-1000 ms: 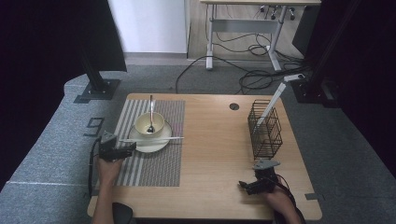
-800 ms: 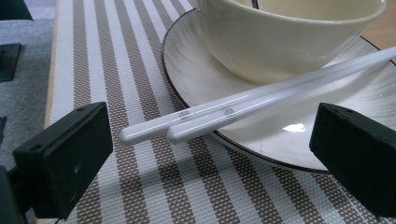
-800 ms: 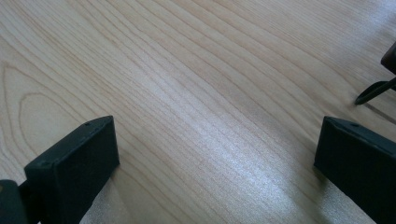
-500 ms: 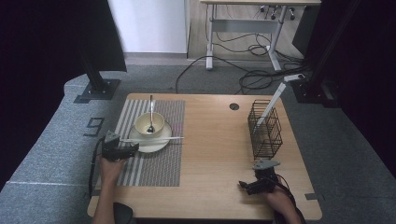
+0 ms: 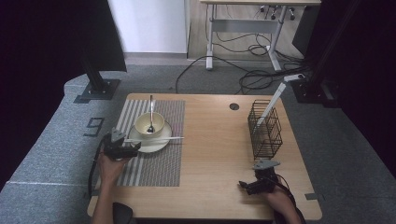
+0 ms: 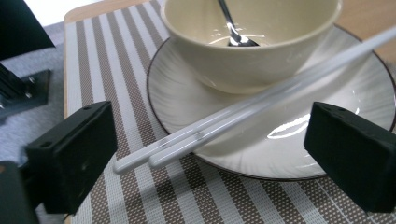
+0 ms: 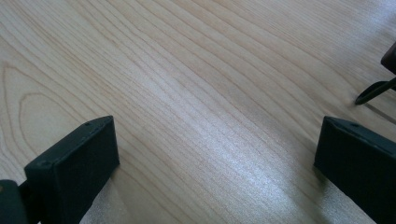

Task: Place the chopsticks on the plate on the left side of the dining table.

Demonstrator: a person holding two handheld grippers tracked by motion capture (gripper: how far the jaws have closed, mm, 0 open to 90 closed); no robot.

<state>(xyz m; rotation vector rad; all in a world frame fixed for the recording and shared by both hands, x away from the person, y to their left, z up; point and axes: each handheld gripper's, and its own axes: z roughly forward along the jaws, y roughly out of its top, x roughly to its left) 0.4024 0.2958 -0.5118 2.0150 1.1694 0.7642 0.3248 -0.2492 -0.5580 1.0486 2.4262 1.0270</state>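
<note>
On the striped placemat [image 5: 154, 154], white chopsticks [image 6: 243, 109] rest across a plate [image 6: 327, 154] beside a cream bowl [image 6: 261, 51]. Left gripper [image 6: 210, 154] hovers at their near ends, jaws wide apart. Right gripper [image 7: 215, 154], also spread wide, rests over bare table [image 7: 196, 84].

Left claw [image 5: 122, 148]: black body, grey three-cornered plate on top, black cable looping down beside the forearm.
Right claw [image 5: 256, 183]: black body, grey three-cornered plate on top, black cable trailing along the wrist.
Jaws: two black rectangular blocks with matte faces, each with small round holes on its upper edge.
Forearms: bare, no sleeves in view.
</note>
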